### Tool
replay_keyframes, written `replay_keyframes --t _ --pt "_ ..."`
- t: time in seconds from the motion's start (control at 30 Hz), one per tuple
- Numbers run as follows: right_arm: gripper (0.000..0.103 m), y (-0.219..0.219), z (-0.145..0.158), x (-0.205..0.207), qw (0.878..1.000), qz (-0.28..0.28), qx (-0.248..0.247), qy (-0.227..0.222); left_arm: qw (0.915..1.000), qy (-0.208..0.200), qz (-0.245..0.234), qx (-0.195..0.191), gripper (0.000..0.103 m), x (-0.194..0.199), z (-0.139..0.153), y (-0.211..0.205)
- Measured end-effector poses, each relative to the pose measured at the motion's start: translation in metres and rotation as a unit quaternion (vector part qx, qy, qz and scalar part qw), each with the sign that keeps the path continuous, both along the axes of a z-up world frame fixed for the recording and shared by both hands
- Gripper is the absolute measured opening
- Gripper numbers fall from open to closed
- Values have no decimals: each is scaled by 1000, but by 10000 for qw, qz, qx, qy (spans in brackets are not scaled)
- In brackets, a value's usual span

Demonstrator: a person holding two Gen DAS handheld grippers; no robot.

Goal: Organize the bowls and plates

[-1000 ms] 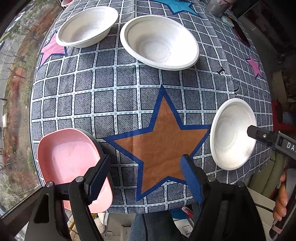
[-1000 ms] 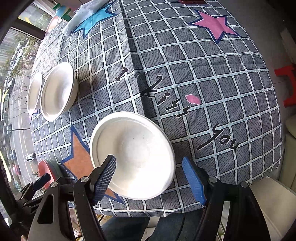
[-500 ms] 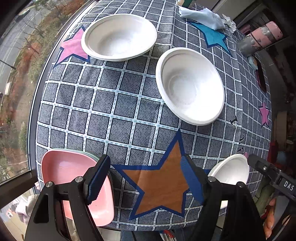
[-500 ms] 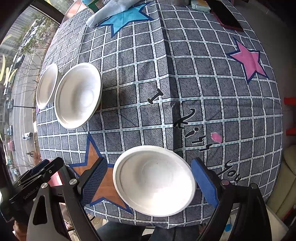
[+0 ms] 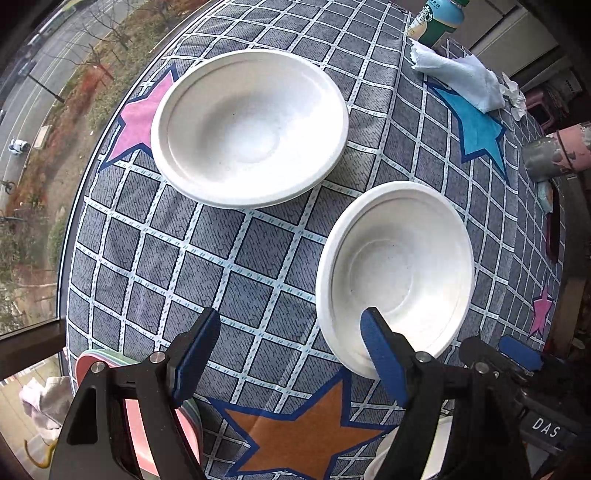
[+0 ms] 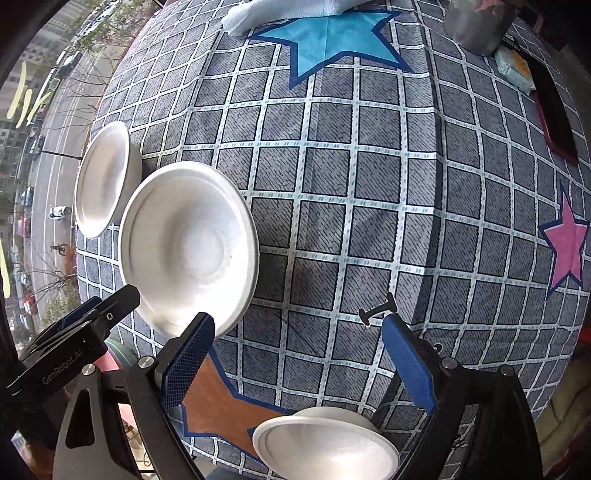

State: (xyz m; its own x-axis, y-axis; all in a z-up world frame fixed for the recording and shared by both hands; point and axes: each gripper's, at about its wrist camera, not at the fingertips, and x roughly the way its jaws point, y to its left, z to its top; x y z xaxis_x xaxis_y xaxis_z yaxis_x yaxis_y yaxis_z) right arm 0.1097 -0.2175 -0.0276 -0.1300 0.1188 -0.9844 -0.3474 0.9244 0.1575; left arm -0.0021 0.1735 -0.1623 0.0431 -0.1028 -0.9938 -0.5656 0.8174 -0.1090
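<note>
Three white bowls sit on the checked tablecloth. In the left wrist view the far bowl [image 5: 251, 129] lies by the pink star and the middle bowl [image 5: 395, 273] to its right. My left gripper [image 5: 288, 350] hangs open over bare cloth, its right finger overlapping the middle bowl's near rim. Pink plates [image 5: 147, 424] are stacked at the lower left corner. My right gripper [image 6: 297, 362] is open over the cloth with nothing between its pads. The near bowl [image 6: 325, 443] lies below it, with the middle bowl [image 6: 192, 243] and the far bowl [image 6: 107, 181] to its left.
A bottle [image 5: 439, 18], a white cloth [image 5: 461, 81] and a grey-pink cup [image 5: 554, 155] stand at the far right. A small packet [image 6: 515, 70] and a dark flat item [image 6: 554, 110] lie near the right edge. The table's left edge runs along a window.
Both grippers have moved away from the near edge toward the far bowls and rolled. The right jaws have widened, and the near bowl between them has slid to the view's bottom.
</note>
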Motion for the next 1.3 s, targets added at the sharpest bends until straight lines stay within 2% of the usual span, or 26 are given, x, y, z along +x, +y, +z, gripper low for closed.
replay_keyframes --t 0.17,0.33,0.37,0.4,0.43,0.47,0.5,0.53,0.6,0.73,0.8,1.07,1.3 --pt "93 14 -16 11 9999 23 8 165 9998 144 -91 126 81 19 -16 -4" --pt "93 20 -34 23 9986 -296 89 428 9995 267 -20 175 81 34 -34 -2" --pt "93 22 -37 25 9982 -335 116 475 9994 300 -10 187 80 36 -36 -1" --pt "90 24 -40 27 9981 -352 111 499 9993 312 -11 182 72 39 -40 -1" --pt "85 25 -41 27 9980 -342 105 517 9993 334 -31 151 66 43 -45 -3" --pt "70 27 -43 27 9980 -310 91 549 9992 380 -56 74 52 46 -50 -4" --pt "56 30 -46 26 9978 -278 20 594 9994 335 -44 -62 47 46 -54 -4" --pt "52 31 -49 25 9974 -282 6 661 9996 265 -38 -134 43 46 -54 -5" --pt "30 34 -52 21 9958 -370 173 822 9993 231 -266 -104 33 50 -53 -11" --pt "29 42 -57 7 9949 -128 188 982 9947 271 -969 197 32 57 -49 -40" --pt "29 44 -57 -6 9948 59 176 1002 9926 283 -1168 192 31 49 -49 -55" --pt "28 42 -61 -62 9943 288 -30 1026 9898 377 -1371 -99 30 -7 -55 -77" --pt "28 59 -58 -94 9940 530 -187 934 9896 415 -1356 -223 30 -31 -55 -75"
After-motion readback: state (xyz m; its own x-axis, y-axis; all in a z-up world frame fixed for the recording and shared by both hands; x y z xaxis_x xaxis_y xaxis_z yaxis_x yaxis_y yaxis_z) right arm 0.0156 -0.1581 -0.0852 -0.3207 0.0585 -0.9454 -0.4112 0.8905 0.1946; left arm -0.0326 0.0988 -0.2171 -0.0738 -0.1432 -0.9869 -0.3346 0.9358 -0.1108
